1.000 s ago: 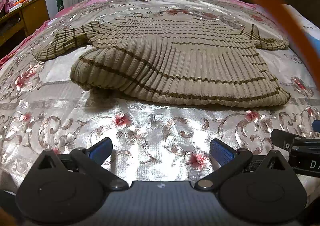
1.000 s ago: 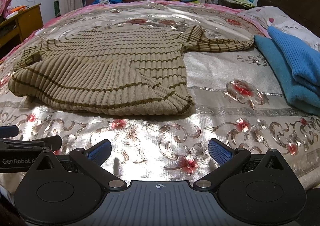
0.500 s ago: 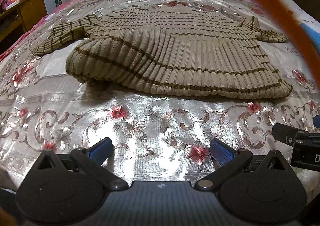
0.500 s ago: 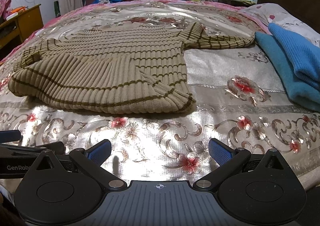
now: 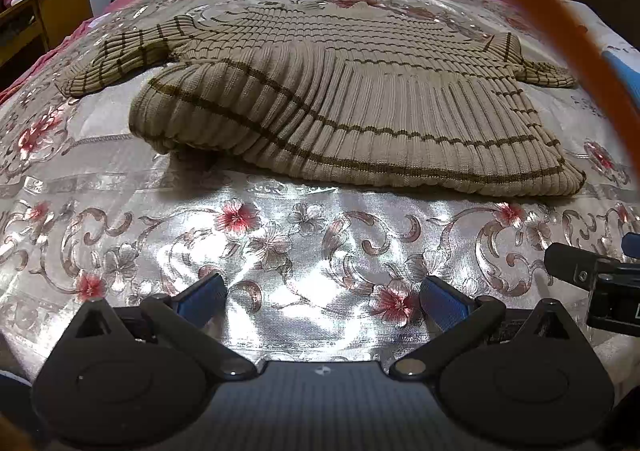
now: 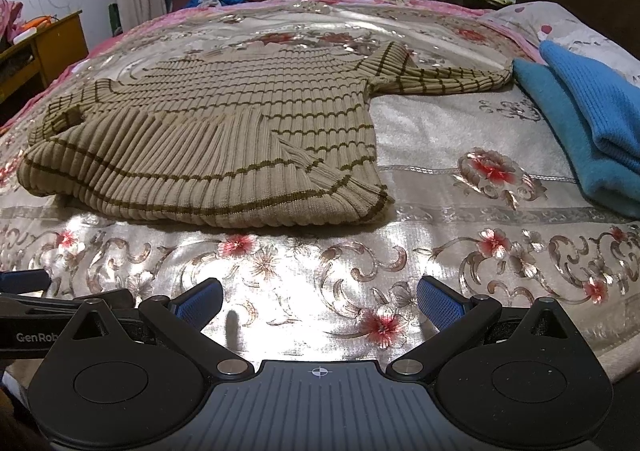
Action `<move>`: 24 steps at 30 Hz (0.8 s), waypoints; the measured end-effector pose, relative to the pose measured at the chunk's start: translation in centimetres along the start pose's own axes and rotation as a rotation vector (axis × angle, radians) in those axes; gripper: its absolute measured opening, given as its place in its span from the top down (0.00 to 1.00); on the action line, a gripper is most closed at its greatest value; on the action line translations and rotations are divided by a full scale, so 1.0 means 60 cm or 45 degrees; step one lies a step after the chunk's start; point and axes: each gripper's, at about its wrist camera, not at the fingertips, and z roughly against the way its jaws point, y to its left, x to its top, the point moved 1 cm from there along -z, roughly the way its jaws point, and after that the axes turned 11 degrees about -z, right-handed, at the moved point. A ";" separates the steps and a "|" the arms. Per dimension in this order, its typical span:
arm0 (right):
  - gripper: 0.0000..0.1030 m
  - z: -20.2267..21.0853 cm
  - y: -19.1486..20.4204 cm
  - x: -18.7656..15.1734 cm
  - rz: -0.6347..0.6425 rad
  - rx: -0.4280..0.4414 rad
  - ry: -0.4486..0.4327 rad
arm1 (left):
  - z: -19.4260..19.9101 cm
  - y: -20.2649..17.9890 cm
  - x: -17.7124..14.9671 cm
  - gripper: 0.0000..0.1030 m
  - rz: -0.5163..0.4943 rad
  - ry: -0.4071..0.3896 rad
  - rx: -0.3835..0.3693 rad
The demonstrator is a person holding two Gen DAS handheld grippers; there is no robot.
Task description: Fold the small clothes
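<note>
Two tongs: my left gripper (image 5: 322, 297) and right gripper (image 6: 318, 295) gape wide, holding nothing, low over the bedspread (image 6: 420, 131).
Sweater (image 5: 340, 107): ahead, hem doubled back, sleeves spread.
Reason: I judge I'm lining up to fold.

Right gripper (image 6: 319, 301): jaws wide apart, blue pads empty, above the bedspread's near edge.
Sweater (image 6: 208, 143): tan, brown-striped, hem folded up over the body, sleeves spread sideways.
Bedspread (image 6: 420, 251): shiny, floral.
Blue clothes (image 6: 588, 123): stacked at right, just beside one sleeve's cuff.
Left gripper (image 6: 24, 291): partly visible at left edge.
</note>
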 end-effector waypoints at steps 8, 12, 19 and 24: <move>0.00 0.004 0.003 0.006 0.012 0.016 -0.016 | 0.006 0.004 0.008 0.00 0.007 0.015 -0.018; 0.00 0.006 0.003 0.019 0.008 0.044 -0.032 | 0.017 0.010 0.015 0.00 0.017 -0.013 -0.030; 0.01 0.006 0.011 0.047 0.050 0.083 -0.078 | 0.046 0.029 0.042 0.00 -0.053 -0.107 0.011; 0.03 -0.002 0.008 0.077 0.035 0.129 -0.095 | 0.063 0.052 0.066 0.00 -0.096 -0.181 0.056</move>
